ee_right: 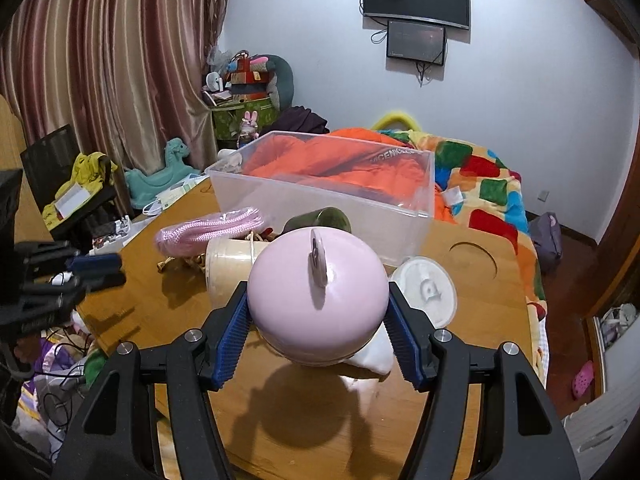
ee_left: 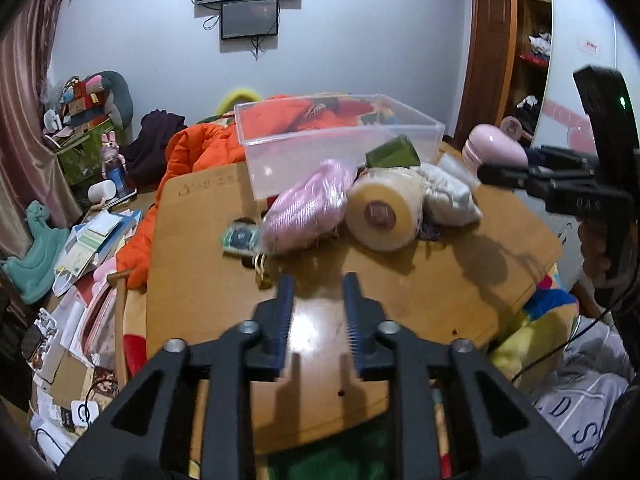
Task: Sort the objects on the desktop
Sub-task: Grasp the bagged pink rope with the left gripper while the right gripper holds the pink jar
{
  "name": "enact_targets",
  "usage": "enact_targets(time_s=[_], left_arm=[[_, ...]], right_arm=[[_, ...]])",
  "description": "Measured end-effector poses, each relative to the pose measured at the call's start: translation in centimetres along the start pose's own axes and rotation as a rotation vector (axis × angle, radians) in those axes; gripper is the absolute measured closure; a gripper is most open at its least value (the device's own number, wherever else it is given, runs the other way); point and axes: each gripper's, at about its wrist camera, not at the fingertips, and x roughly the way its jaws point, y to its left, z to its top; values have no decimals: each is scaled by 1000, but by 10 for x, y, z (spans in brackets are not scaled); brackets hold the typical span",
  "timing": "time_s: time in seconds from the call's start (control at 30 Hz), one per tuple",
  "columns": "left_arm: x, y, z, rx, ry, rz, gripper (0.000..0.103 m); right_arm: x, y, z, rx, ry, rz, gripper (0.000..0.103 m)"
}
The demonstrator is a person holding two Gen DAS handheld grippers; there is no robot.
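**A:** Clear plastic is the landmark: the clear bin (ee_right: 320,184) at the far side of the table (ee_left: 400,304). What's left of it?

**B:** Nearest the bin's left front corner, a small green pack (ee_left: 239,240) lies flat, then a pink rope bundle (ee_left: 308,208) and a tape roll (ee_left: 382,216) in front of the bin, with a dark green box (ee_left: 394,152) against its front wall and a white cloth pouch (ee_left: 448,194) to the right.

**A:** And the grippers?

**B:** The left gripper (ee_left: 318,308) hovers over bare wood well short of the bin, jaws apart, nothing between them. The right gripper (ee_right: 318,316) is clamped on a pink round container (ee_right: 318,292), lifted clear of the table, in front of the bin's right half.

**A:** Progress?

**B:** Early, I'd judge. I can't make out anything in the bin, and the pile still waits outside it, plus a white lid (ee_right: 426,292).
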Motion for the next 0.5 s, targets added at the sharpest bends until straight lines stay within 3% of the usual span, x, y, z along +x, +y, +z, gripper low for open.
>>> enact_targets(time_s=[0.17,0.3,0.5], left_arm=[[1,3,14,-8,-48,27,44],[19,1,33,42,-65,60,42],[66,-8,43,151,14,60,42]], right_arm=[[-2,1,0,7,-10,7,43],[-5,0,1,12,-10,13,43],[-4,-7,0,23,2,2,43]])
